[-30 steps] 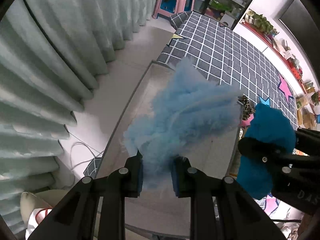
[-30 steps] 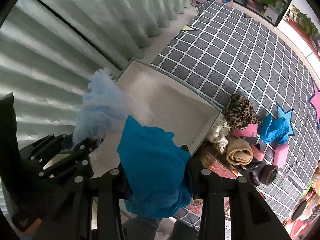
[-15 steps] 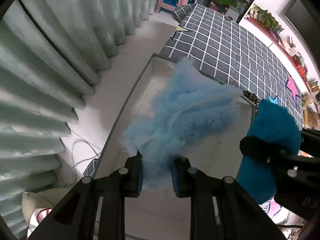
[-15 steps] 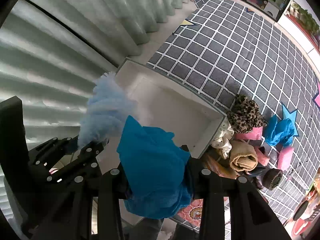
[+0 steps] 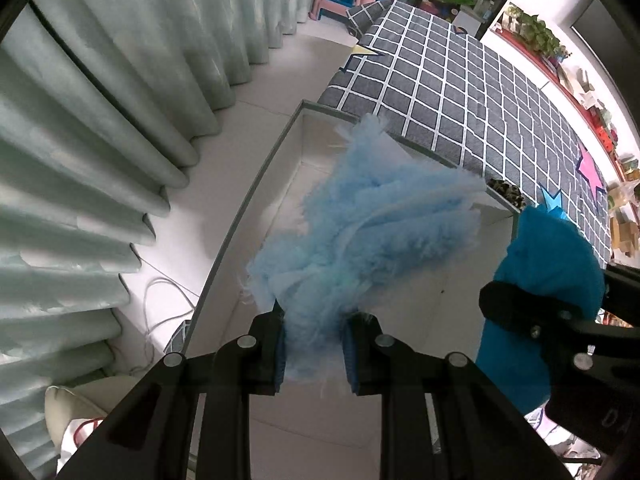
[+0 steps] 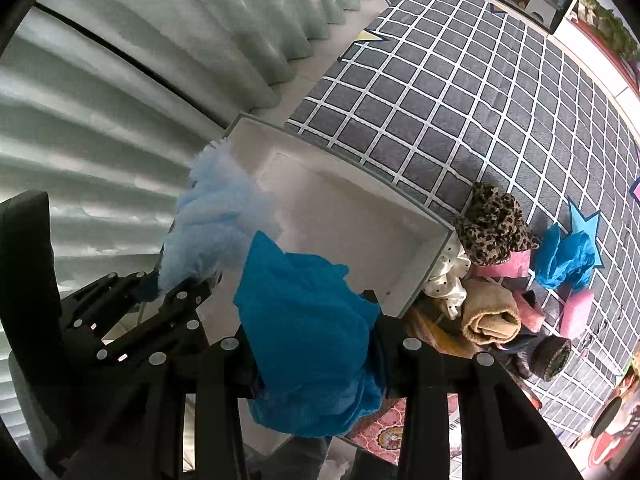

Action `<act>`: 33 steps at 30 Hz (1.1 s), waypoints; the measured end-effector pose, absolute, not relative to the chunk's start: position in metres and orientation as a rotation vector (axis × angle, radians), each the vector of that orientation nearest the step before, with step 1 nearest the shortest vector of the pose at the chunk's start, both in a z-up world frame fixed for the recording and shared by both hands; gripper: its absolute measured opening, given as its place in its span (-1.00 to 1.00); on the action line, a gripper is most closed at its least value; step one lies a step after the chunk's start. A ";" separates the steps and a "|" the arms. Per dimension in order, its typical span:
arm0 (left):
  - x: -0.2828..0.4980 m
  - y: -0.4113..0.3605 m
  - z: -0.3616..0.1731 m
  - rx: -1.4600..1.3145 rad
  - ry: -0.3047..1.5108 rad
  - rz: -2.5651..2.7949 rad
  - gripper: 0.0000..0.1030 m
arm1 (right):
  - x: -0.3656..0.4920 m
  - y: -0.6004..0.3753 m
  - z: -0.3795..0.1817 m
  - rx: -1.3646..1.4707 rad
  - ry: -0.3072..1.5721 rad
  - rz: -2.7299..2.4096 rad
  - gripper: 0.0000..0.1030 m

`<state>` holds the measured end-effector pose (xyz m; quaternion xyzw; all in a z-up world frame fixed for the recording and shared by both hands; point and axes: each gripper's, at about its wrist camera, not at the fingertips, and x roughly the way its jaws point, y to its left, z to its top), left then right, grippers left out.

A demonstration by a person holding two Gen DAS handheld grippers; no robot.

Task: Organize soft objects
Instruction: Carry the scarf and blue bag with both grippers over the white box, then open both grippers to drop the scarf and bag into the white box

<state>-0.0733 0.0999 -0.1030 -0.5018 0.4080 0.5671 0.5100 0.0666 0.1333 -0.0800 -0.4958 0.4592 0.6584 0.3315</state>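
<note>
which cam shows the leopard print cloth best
The right wrist view: the leopard print cloth lies in full sight on the checked rug, beside the white box's corner. The left wrist view catches only a sliver behind the box's far wall.

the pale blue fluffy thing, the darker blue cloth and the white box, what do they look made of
Pale blue fluffy thing in the left claw: looks like long-pile plush or faux fur, matte, with wispy fibres at its edges. Darker blue cloth in the right claw: thin woven or fleecy fabric, matte, crumpled into soft folds. White box: probably rigid cardboard or plastic, with smooth, straight, thin walls.
</note>
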 end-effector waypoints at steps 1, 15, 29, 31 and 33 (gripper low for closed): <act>-0.074 0.100 -0.104 -1.211 0.984 1.364 -0.52 | 0.066 0.133 -0.080 -1.297 1.201 1.720 -0.22; -0.074 0.102 -0.109 -1.220 1.002 1.354 -0.44 | 0.064 0.137 -0.083 -1.303 1.205 1.719 -0.22; -0.067 0.101 -0.103 -1.199 0.972 1.349 0.61 | 0.071 0.135 -0.077 -1.275 1.200 1.746 0.34; -0.066 0.101 -0.103 -1.213 0.964 1.341 0.72 | 0.074 0.135 -0.074 -1.261 1.201 1.746 0.81; -0.064 0.102 -0.102 -1.220 0.956 1.340 0.91 | 0.079 0.135 -0.071 -1.231 1.210 1.752 0.90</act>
